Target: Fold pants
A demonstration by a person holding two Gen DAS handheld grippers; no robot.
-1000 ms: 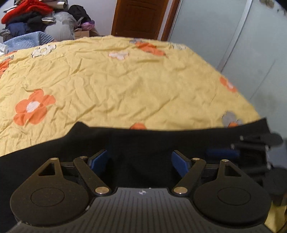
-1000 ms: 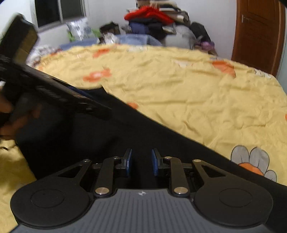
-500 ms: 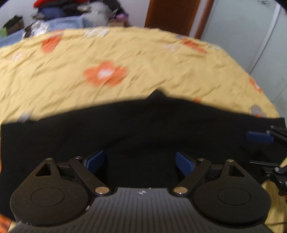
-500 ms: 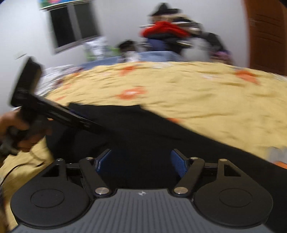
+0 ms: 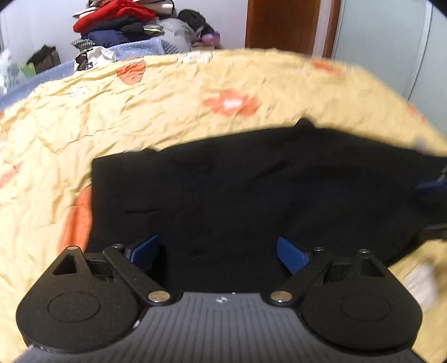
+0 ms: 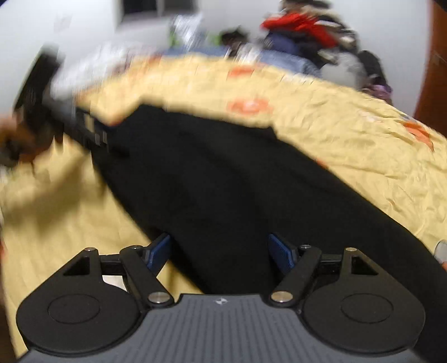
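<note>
Each hand-held gripper (image 5: pixel 219 252) has black linkages, silver screws and blue pads (image 6: pixel 280 252).

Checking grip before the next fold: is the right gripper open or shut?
Open: the right gripper has its blue pads wide apart over the black pants, clamping nothing.

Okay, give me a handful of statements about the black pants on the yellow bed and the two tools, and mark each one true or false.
1. The left tool is open with nothing clamped between its blue pads. True.
2. The right tool is shut on the pants. False: its pads stand wide apart, over the black pants.
3. The pants lie on a yellow bedspread with orange flowers. True.
4. The pants are blue jeans. False: they are plain black.
5. A pile of clothes topped with something red sits beyond the bed. True.
</note>
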